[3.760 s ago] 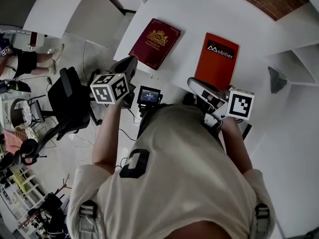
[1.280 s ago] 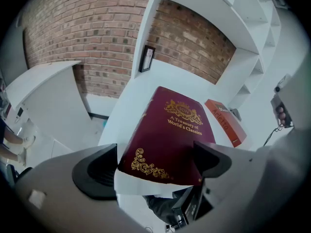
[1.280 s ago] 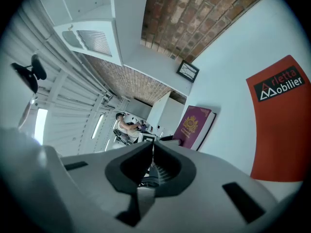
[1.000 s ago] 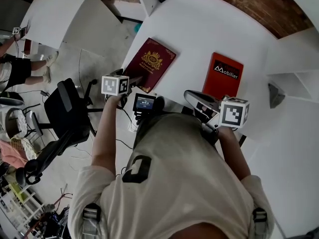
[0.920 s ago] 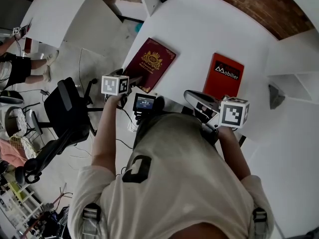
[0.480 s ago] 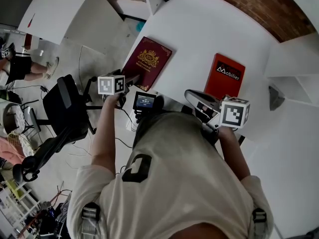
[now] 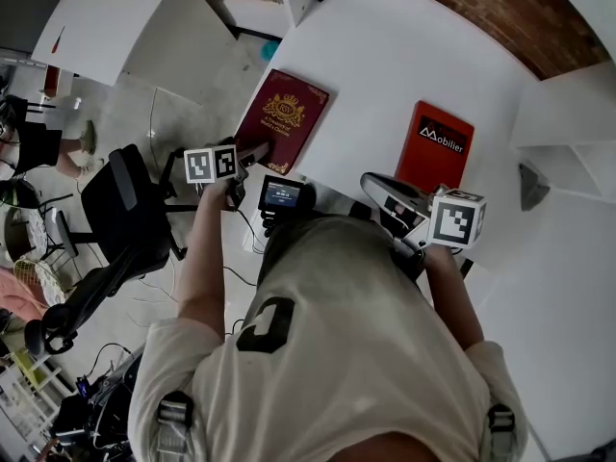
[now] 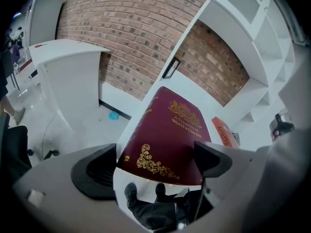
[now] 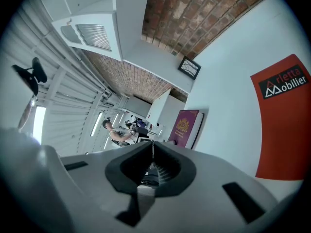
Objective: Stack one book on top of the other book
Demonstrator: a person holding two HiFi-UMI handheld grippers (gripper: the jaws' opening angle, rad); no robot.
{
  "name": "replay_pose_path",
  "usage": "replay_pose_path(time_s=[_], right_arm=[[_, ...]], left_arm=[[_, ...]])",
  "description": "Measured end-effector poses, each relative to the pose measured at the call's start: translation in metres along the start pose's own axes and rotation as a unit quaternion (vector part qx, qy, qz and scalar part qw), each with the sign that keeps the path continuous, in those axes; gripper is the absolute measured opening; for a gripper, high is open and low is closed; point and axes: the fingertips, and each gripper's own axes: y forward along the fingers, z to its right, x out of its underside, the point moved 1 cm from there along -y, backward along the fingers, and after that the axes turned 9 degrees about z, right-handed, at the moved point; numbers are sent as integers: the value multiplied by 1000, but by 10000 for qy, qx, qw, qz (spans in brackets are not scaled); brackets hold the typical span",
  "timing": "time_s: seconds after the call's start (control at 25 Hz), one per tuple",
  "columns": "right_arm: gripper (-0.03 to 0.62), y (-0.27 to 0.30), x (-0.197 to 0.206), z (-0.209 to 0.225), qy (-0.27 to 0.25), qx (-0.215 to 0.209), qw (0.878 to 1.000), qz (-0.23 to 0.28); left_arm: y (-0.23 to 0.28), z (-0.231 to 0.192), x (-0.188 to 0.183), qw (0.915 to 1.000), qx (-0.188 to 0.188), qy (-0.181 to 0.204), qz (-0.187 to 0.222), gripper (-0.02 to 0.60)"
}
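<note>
Matt book cover (image 8: 167, 130), gilt stamping

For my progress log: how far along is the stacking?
Done: nothing stacked; the maroon book and the orange book lie apart on the table. In hand: the left gripper has open jaws around the maroon book's near edge. Left: grip, lift, set it on the orange book; the right gripper is shut, empty.

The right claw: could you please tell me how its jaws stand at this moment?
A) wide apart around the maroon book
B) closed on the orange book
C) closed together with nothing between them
C: in the right gripper view the right claw has its jaws meeting at a seam, and the orange book lies well beyond them.
</note>
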Motion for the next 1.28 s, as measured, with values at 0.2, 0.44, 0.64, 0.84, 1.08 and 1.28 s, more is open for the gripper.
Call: replay_pose_path(time_s=[0.2,0.44,0.64,0.84,1.08,1.28], right_arm=[[6,3,0,-4,-15,-29,10000,-22],[6,4,-2,-6,0,-16,10000,-19],[6,5,-2,-3,-6,10,10000,-75],[6,9,-1,0,-19,-7,9998,-195],[6,14,4,4,-143,86,9991,-399],[6,24,5,-2,-156,113,9991,-383]], left_arm=[[-2,1,-1,10000,-13,-9,-34,469],[-5,0,0,9999,-86,-71,16,468],[-8,-6,5,9993,-120,-347,1,469],[-9,-12,16,9932,28,-1158,147,469],[1,-9,29,9706,647,-2284,388,469],[8,-10,33,9519,1167,-2757,650,466]])
